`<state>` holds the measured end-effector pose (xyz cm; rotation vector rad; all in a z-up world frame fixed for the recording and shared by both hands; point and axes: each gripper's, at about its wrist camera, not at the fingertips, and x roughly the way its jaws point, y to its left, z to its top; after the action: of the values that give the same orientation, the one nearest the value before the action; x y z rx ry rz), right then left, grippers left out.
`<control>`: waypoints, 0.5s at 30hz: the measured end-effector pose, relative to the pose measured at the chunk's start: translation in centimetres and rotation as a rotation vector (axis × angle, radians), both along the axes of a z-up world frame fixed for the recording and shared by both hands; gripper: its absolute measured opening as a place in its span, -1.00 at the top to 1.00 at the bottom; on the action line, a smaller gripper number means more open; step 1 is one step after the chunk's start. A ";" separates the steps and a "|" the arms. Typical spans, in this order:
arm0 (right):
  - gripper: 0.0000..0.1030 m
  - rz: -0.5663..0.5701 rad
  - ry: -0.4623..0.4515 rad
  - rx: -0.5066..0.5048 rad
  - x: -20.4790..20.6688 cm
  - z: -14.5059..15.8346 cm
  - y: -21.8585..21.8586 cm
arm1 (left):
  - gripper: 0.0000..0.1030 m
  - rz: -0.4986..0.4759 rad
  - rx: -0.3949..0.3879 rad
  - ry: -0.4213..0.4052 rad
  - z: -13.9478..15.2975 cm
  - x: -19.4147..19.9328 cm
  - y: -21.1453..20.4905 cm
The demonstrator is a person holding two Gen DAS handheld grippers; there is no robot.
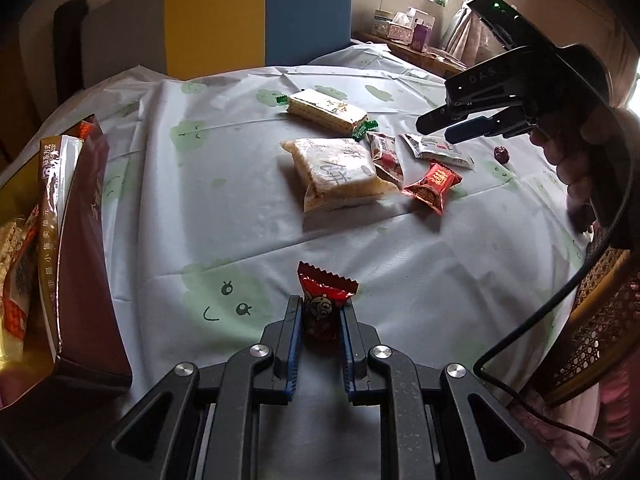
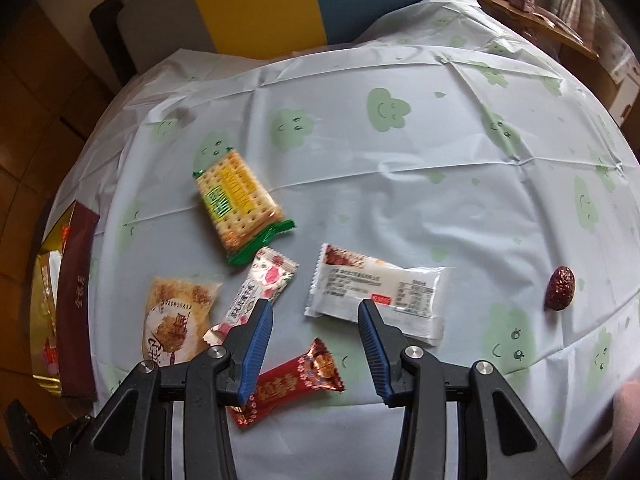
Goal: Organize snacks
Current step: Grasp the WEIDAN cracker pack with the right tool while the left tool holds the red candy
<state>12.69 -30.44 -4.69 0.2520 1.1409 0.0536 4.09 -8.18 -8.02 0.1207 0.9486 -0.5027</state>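
My left gripper (image 1: 320, 312) is shut on a small red wrapped candy (image 1: 323, 304), held above the table near the front. A dark red snack box (image 1: 86, 264) with gold lining stands at the left, with packets inside. My right gripper (image 2: 315, 312) is open and empty, hovering over a red candy packet (image 2: 292, 384) and a white packet (image 2: 376, 292); it also shows in the left wrist view (image 1: 444, 128). A cracker pack (image 2: 240, 204), a floss cake packet (image 2: 176, 316), a pink floral packet (image 2: 260, 288) and a red date (image 2: 561, 288) lie on the cloth.
The round table wears a white cloth with green clouds (image 2: 400, 184). A yellow and blue chair (image 1: 256, 16) stands behind it. A wicker chair (image 1: 600, 320) is at the right. A side shelf with boxes (image 1: 404, 28) is at the far right.
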 end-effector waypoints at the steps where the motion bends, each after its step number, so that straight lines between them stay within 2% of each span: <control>1: 0.12 0.007 0.002 -0.005 0.0 0.0 0.2 | 0.67 0.002 -0.008 0.002 0.0 0.0 0.1; 8: 0.12 0.002 0.057 0.039 0.1 -0.7 0.7 | 0.67 0.008 -0.039 0.010 -0.1 0.2 0.5; 12: 0.12 -0.040 0.044 0.092 1.0 0.1 0.7 | 0.67 0.009 -0.045 0.010 -0.2 0.2 0.5; 15: 0.12 -0.030 0.018 0.075 2.4 1.0 1.8 | 0.67 0.011 -0.048 0.012 -0.2 0.2 0.6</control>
<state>15.09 -28.63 -3.72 0.3371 1.1544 0.0681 4.33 -7.59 -8.17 0.0698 0.9480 -0.5163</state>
